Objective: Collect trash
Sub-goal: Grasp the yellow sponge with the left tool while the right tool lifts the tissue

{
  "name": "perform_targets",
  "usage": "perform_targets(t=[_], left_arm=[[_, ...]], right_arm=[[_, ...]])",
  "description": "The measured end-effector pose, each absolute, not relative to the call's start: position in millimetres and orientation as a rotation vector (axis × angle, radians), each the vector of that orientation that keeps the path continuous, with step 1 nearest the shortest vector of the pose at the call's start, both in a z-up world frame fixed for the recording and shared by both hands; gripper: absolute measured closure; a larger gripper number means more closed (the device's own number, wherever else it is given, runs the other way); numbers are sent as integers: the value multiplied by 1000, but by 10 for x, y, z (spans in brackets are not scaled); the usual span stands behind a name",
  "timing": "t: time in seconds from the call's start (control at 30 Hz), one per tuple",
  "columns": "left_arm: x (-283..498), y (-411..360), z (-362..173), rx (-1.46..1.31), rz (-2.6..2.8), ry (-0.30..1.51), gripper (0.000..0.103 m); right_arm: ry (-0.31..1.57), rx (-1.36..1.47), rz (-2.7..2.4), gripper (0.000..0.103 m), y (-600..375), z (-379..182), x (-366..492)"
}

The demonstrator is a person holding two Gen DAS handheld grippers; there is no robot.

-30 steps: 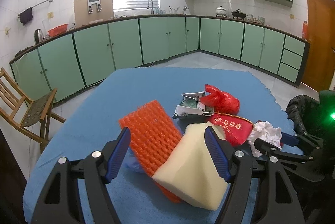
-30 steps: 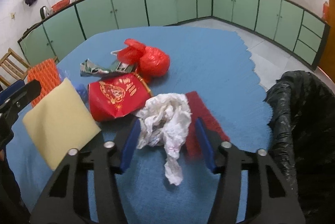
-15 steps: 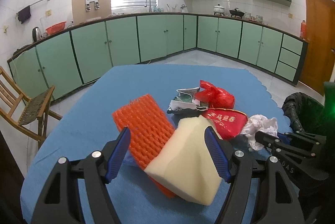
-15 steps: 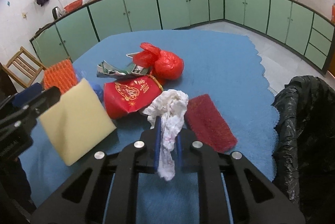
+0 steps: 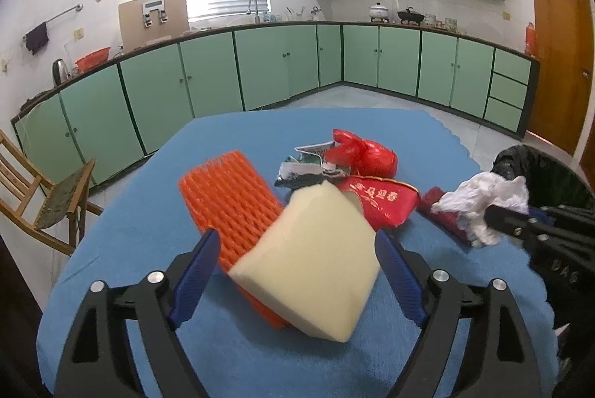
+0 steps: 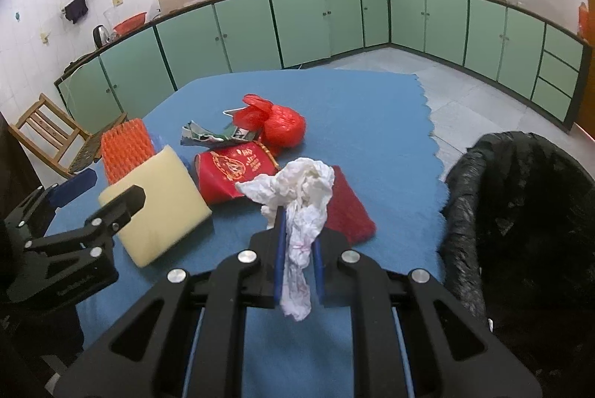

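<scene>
My right tongs (image 6: 297, 271) are clenched on the crumpled white tissue (image 6: 297, 197), lifted off the blue tablecloth (image 6: 357, 108) at centre frame of the right view; a tail of it hangs below the blades. My left tongs (image 5: 293, 281) are spread wide, straddling the cream foam block (image 5: 312, 260) low in the left view, not pinching it.

Step in hand, as I judge it: tissue picked, drop pending. Next move calls for swinging it over the black-lined bin (image 6: 520, 212) at the right edge and letting go above the opening.

Remaining trash, mid-frame: orange foam net (image 5: 227, 197) partly under the block, red plastic bag (image 6: 275, 122), red printed pouch (image 6: 230, 171), torn wrapper (image 6: 212, 135), dark red pad (image 6: 346, 208) behind the tissue.

Hard to make out: bin's inside is dark, contents unknown; its lower part is cut off.
</scene>
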State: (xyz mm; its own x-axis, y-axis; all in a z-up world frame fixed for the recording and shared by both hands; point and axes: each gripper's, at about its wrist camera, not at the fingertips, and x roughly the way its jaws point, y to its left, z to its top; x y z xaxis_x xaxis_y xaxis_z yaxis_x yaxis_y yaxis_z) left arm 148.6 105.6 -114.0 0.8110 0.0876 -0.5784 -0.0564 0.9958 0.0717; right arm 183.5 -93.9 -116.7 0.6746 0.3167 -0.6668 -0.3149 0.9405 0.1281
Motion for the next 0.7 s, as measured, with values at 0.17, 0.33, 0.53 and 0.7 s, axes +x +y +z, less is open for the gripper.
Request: perform_targets(t=[0.17, 0.33, 0.53, 0.7], left_arm=[[1531, 1002, -1228, 77, 77, 640, 17], [1562, 1020, -1268, 69, 77, 654, 27], [1557, 1082, -1234, 68, 116, 635, 63], [1529, 1090, -1215, 59, 126, 629, 71]], right_arm=[[771, 8, 340, 91, -1008, -1241, 1832], [771, 10, 340, 91, -1019, -1256, 1833], [775, 1, 349, 91, -994, -1290, 1825], [776, 2, 352, 90, -992, -1257, 1822]])
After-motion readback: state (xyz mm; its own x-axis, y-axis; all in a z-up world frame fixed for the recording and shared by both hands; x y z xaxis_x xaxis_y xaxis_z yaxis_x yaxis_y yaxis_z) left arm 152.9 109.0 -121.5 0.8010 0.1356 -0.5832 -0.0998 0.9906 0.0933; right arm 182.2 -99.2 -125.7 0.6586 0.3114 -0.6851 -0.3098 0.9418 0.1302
